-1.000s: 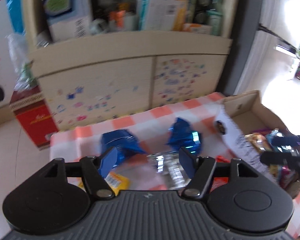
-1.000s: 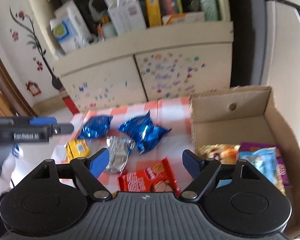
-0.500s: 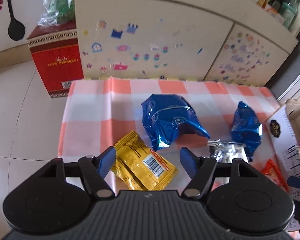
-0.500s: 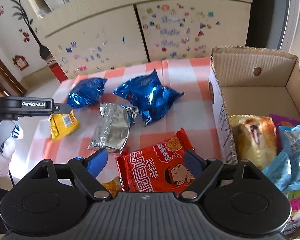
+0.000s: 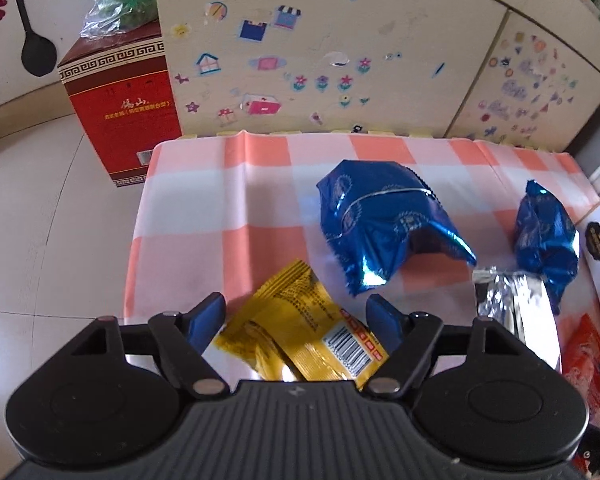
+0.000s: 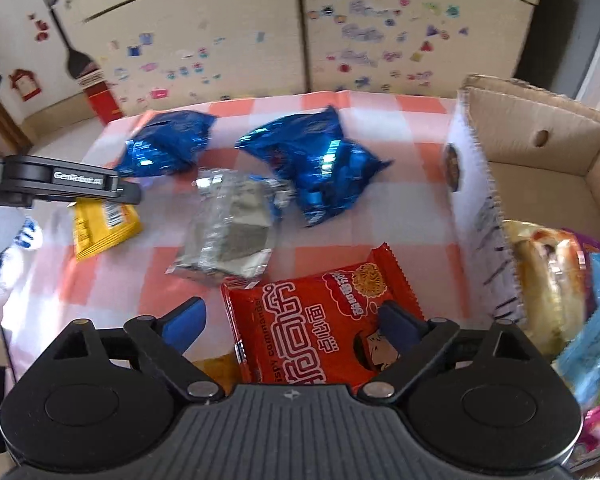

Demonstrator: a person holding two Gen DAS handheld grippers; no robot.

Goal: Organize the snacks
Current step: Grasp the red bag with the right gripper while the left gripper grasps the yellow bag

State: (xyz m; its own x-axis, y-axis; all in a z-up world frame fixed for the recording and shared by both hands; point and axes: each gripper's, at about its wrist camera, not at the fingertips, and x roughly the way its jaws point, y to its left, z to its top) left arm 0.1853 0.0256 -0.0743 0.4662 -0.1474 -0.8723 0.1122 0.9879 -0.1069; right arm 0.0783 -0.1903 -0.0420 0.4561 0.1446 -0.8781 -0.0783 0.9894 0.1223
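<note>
My left gripper (image 5: 296,312) is open, its jaws either side of a yellow snack packet (image 5: 300,336) on the checked cloth; the packet also shows in the right wrist view (image 6: 104,228). My right gripper (image 6: 292,320) is open over a red noodle packet (image 6: 320,320). Two blue foil bags (image 5: 384,224) (image 5: 548,236) and a silver foil packet (image 6: 228,232) lie between them. A cardboard box (image 6: 540,152) at the right holds several snacks (image 6: 548,280).
The orange-and-white checked cloth (image 5: 220,208) covers a low table against a stickered cabinet (image 5: 320,52). A red carton (image 5: 124,108) stands on the floor to the left. The left gripper's body (image 6: 60,184) reaches in from the left in the right wrist view.
Both grippers have tilted down and come closer to the table. The left has moved left onto the yellow packet; the right has closed in on the red packet.
</note>
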